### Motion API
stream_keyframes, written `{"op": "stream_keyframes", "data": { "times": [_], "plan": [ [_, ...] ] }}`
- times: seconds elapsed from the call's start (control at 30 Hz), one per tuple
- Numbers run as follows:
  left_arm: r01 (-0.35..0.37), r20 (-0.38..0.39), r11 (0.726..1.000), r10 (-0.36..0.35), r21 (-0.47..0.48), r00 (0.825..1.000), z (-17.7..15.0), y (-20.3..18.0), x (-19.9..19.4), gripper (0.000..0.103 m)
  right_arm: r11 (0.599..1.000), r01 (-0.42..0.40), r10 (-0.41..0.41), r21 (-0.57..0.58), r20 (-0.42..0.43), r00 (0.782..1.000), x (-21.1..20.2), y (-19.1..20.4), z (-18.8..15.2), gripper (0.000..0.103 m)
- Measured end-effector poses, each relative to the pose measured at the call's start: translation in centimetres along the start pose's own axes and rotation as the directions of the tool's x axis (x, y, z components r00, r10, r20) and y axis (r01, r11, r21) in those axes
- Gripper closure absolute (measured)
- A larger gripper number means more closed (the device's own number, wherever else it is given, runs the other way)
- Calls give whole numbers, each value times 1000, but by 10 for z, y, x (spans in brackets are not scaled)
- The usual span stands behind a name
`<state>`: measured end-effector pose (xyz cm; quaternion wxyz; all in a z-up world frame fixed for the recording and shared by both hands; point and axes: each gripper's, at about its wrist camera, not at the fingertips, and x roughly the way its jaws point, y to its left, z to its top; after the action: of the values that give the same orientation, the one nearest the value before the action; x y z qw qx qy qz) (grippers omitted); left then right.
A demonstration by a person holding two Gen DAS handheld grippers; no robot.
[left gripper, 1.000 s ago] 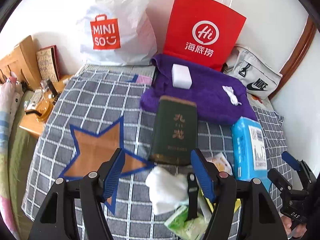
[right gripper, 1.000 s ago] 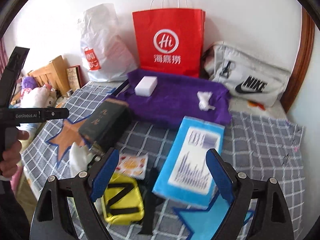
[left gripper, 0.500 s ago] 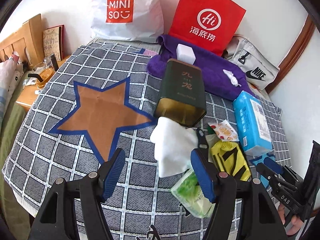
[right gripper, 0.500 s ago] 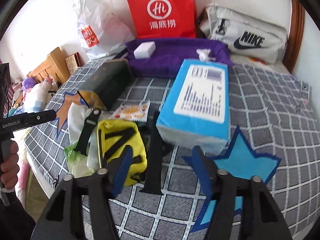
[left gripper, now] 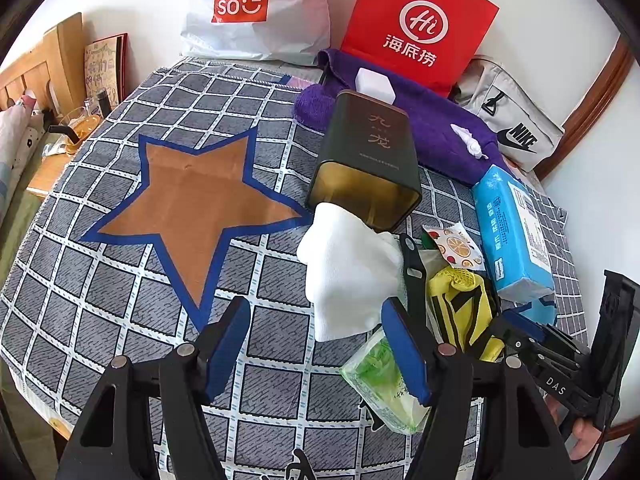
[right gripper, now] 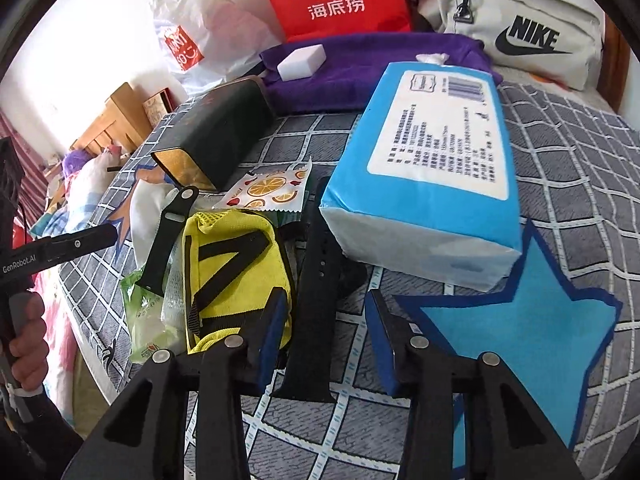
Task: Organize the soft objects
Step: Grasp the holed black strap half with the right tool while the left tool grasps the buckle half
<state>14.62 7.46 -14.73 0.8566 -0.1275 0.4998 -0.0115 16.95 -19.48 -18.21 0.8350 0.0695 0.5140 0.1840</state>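
Note:
A white cloth (left gripper: 350, 276) lies on the checked blanket in front of a dark green tin (left gripper: 366, 164). My left gripper (left gripper: 316, 344) is open and empty, just short of the cloth and above a green wipes pack (left gripper: 382, 384). A yellow mesh pouch (right gripper: 236, 276) and a black strap (right gripper: 320, 280) lie beside a blue tissue pack (right gripper: 432, 172). My right gripper (right gripper: 326, 338) is open, its jaws either side of the strap's near end. A purple towel (left gripper: 436, 128) lies at the back with a white sponge (left gripper: 375, 84) on it.
A brown star patch (left gripper: 192, 204) lies left on the blanket and a blue star patch (right gripper: 520, 328) lies right. Red bag (left gripper: 420, 28), white Miniso bag (left gripper: 256, 8) and Nike bag (right gripper: 516, 24) stand against the wall. A fruit-print sachet (right gripper: 272, 192) lies by the tin.
Both grippers have pulled back and tilted down, so more of the blanket shows. The right gripper has narrowed and moved left from the tissue pack to over the strap.

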Motion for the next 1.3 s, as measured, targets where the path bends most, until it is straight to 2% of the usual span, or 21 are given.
{"op": "stream_keyframes", "data": {
  "times": [0.07,0.1,0.27,0.5,0.63,0.77,0.9,1.0,1.1,1.17,1.3],
  "plan": [
    [7,-4,1000,-7,-5,1000,0,0,1,37,999,-39,39,4,-6,999,3,0,1,83],
    [8,-4,1000,-8,-6,1000,0,0,1,37,998,-65,65,6,-10,998,3,0,2,84],
    [6,1,1000,-6,12,1000,-1,-1,-1,37,998,-21,21,-54,8,1000,-10,10,-1,84],
    [34,13,999,-34,18,999,-3,-4,-5,37,998,21,-18,-67,36,999,-39,12,-18,83],
    [45,35,996,-48,76,998,-7,-16,-8,37,996,45,-42,-72,46,998,-54,8,-30,83],
    [43,37,994,-46,100,998,-9,-22,-6,37,992,105,-102,-75,55,993,-63,2,-45,84],
    [50,52,992,-57,120,997,-10,-30,-8,37,987,156,-154,-39,41,987,-65,-14,-58,84],
    [17,64,989,-26,145,998,-8,-37,-7,37,983,185,-185,2,24,982,-61,-28,-64,83],
    [4,63,990,-14,144,998,-4,-39,-4,38,981,192,-192,15,17,981,-57,-36,-67,83],
    [16,57,991,-23,135,998,-4,-39,-2,43,983,184,-184,22,15,983,-54,-40,-66,83],
    [13,54,986,-22,167,998,-7,-48,-1,43,986,166,-166,29,21,986,-49,-43,-63,82]
  ]
}}
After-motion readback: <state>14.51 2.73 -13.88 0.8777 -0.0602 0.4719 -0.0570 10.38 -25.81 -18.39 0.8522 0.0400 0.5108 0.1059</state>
